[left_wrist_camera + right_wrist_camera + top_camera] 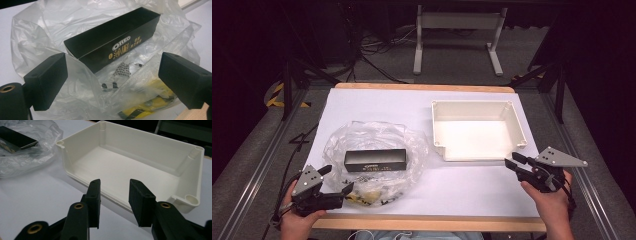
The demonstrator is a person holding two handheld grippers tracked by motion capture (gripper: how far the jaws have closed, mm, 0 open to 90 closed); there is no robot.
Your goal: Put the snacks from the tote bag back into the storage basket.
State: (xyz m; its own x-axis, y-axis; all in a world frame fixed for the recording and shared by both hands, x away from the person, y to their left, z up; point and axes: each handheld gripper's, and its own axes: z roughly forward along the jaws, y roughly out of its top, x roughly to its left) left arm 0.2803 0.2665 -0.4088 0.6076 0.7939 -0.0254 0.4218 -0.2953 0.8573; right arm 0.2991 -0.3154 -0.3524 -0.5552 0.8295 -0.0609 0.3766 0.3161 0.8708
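White tray point(518, 131) sitting upper right of the high view, clear bag point(412, 145) lying centre-left, black Oreo box point(112, 46) showing its lettering between the left gripper point(112, 77)'s wide-open jaws, right gripper point(113, 195) hovering narrowed, gripping nothing, before the tray's near wall.

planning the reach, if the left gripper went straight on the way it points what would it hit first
Most likely the clear plastic bag, whose crumpled film lies just ahead of the left gripper with its open jaws. The black Oreo box sits behind that; depth is hard to judge.
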